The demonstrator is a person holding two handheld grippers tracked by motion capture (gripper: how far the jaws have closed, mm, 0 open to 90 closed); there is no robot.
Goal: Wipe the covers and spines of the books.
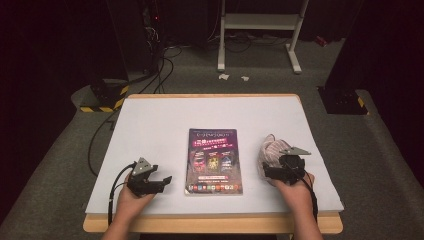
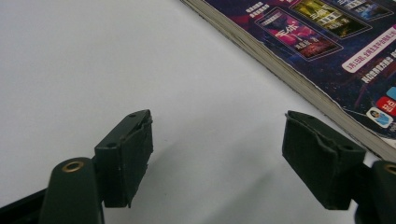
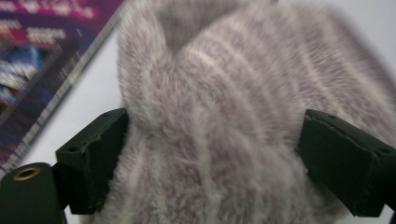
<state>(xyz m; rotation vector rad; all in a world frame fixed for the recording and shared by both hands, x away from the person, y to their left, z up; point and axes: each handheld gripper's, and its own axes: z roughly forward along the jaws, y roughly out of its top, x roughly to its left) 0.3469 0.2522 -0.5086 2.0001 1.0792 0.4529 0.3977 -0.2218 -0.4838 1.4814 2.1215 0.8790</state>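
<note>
On the white-covered bench [image 1: 150,125], my left tongs [image 1: 161,181] rest spread and empty, aimed at the near left corner of the thick purple-covered paperback book [image 1: 213,161], whose long axis runs away from me. Right of the book, the fuzzy grey-and-pink striped knit hat [image 1: 270,149] lies just ahead of my right tongs [image 3: 212,158], spread wide with the hat bulging between them, not clearly pinched. The right hand is plainly the nearer one for lifting it.
</note>
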